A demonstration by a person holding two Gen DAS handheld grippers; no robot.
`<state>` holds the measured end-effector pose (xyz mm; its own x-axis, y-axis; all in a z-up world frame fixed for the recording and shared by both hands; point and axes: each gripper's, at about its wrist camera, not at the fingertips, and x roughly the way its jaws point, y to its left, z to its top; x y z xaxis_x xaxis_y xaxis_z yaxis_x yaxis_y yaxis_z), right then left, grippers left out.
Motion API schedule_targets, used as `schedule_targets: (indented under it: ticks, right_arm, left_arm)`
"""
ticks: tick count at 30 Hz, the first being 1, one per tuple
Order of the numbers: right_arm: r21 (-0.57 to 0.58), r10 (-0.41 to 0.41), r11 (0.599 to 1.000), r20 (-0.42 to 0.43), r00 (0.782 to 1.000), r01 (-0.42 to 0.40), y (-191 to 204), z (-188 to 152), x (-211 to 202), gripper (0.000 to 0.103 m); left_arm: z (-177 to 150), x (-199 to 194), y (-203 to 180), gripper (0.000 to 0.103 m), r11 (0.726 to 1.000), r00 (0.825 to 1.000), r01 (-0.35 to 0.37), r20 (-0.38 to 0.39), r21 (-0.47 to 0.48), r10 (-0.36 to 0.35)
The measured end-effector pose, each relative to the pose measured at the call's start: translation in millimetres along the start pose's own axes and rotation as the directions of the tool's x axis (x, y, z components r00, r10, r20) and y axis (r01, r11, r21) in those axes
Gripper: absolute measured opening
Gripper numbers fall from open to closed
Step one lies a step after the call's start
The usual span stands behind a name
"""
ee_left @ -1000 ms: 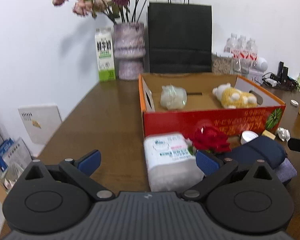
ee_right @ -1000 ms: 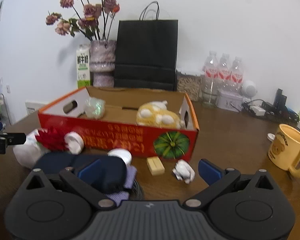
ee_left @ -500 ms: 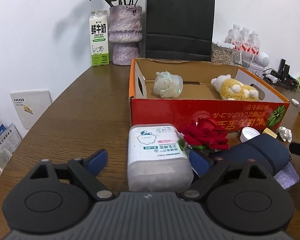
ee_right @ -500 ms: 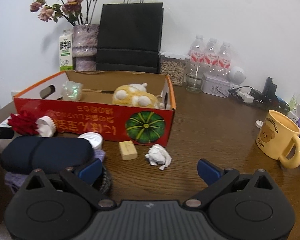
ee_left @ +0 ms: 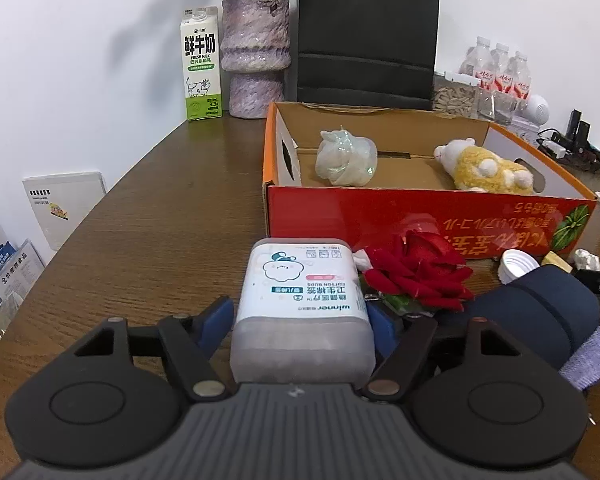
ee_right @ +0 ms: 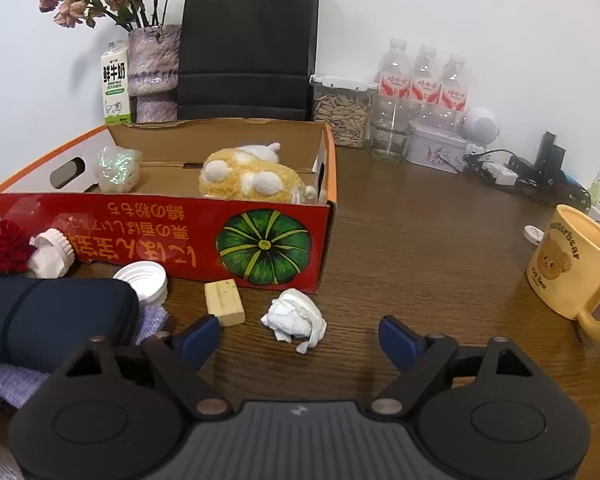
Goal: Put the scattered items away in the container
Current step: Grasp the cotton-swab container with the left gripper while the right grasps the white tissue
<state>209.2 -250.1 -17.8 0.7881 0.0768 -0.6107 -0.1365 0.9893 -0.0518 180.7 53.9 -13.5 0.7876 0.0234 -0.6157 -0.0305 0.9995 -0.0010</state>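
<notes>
Milk carton (ee_left: 201, 65): "鲜牛奶", "FRESH MILK", "3.3". Cotton bud box (ee_left: 305, 292): "winner", "COTTON BUDS", upside down. Yellow mug (ee_right: 572, 264): "Butterbear". Red carton box (ee_right: 164, 228): inverted yellow lettering, unclear.

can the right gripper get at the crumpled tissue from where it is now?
Probably yes: the crumpled tissue lies on bare table ahead of the right hand-held gripper, whose jaws are closing. Nothing lies between them.

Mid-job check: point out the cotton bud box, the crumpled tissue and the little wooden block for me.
cotton bud box (ee_left: 304, 280): left wrist view, on its printed label.
crumpled tissue (ee_right: 294, 314): right wrist view, middle of the wad.
wooden block (ee_right: 224, 302): right wrist view, on its top face.
</notes>
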Motion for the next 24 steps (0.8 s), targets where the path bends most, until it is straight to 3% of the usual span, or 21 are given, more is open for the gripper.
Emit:
schedule_targets:
  ticks: [6, 8, 12, 20, 24]
  right_arm:
    - [0.018, 0.025, 1.0, 0.005, 1.0, -0.025, -1, 4, 8, 0.075]
    - [0.024, 0.031, 0.999, 0.009, 0.999, -0.031, -2, 3, 9, 0.074]
    - [0.047, 0.053, 0.997, 0.015, 0.998, -0.053, -5, 2, 8, 0.065]
    - [0.106, 0.053, 0.993, 0.033, 0.998, -0.056, -14, -2, 6, 0.058]
    - [0.096, 0.056, 0.994, 0.022, 0.998, -0.058, -13, -3, 10, 0.039]
  left_arm:
    - [2, 11, -1, 0.072, 1.0, 1.0, -0.01, -0.006, 0.004, 0.01]
    - [2, 14, -1, 0.067, 1.0, 1.0, -0.002, -0.011, 0.004, 0.002]
    - [1, 15, -1, 0.067, 1.0, 1.0, -0.001, -0.009, 0.002, 0.001]
    - [-2, 16, 1, 0.068, 1.0, 1.0, -0.005, -0.009, -0.011, 0.005]
    - [-3, 16, -1, 0.067, 1.0, 1.0, -0.007, -0.002, -0.005, 0.007]
